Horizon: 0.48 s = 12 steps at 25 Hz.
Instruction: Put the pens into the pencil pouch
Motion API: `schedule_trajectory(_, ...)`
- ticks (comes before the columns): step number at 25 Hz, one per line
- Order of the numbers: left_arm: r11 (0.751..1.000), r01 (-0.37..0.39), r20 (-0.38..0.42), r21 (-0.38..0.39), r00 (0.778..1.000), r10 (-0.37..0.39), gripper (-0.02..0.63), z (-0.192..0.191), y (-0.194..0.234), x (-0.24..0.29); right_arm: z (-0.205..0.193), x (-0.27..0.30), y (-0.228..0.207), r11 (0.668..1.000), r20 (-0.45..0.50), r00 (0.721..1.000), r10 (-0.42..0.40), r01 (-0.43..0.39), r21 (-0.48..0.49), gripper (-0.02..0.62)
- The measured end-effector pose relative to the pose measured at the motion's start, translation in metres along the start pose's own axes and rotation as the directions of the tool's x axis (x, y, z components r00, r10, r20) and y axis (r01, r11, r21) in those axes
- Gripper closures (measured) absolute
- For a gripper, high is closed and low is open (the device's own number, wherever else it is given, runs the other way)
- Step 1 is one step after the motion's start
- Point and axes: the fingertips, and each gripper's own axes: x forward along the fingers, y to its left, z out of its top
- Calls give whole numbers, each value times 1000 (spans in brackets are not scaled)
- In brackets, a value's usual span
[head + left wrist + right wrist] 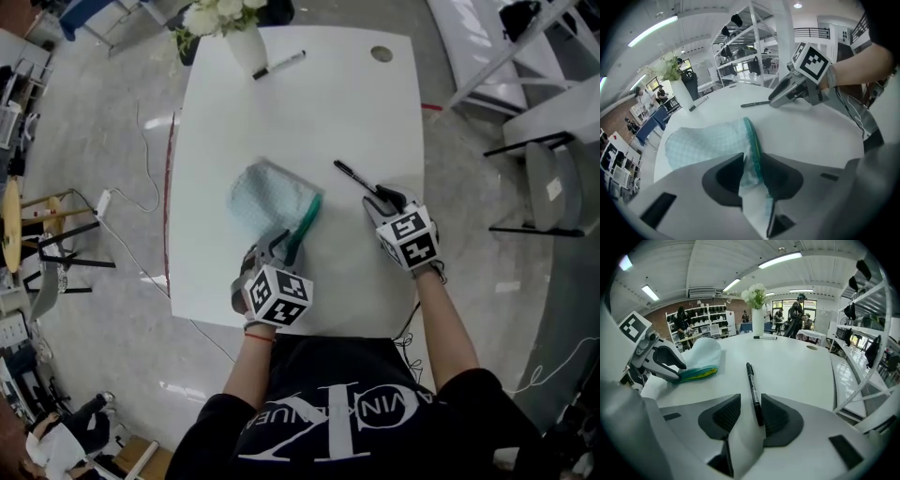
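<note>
Straddling the black pen [752,380], R gripper [750,400] has its jaws apart, no grip yet; pen's long axis runs far-left from it. L gripper [752,164] is clamped on pencil pouch [708,140] rim, just left of pen.

Soft matt checked cloth for the pencil pouch [267,199], teal zip trim [306,223] at its mouth. Beneath the pouch, smooth white table [300,103], faintly glossy. Right of the pouch, black plastic pen [354,175], slight sheen. Matt grey plastic on the right gripper [750,416], ribbed dark pads [725,417].
</note>
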Motion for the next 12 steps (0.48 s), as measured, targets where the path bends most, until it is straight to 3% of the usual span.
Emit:
schedule_trajectory(6, 994, 21, 38, -104, 999, -17, 536, 3, 5, -1, -1, 1, 4, 999, -5, 1000, 14, -14, -48, 487)
schedule_trajectory(9, 982, 29, 82, -184, 997, -14, 560, 5, 12, -5, -2, -1, 8, 998, -20, 1000, 14, -15, -67, 546)
schedule_trajectory(12, 962, 35, 124, -270, 992, -1, 586, 6, 21, -11, -2, -1, 11, 998, -18, 1000, 17, -18, -64, 548)
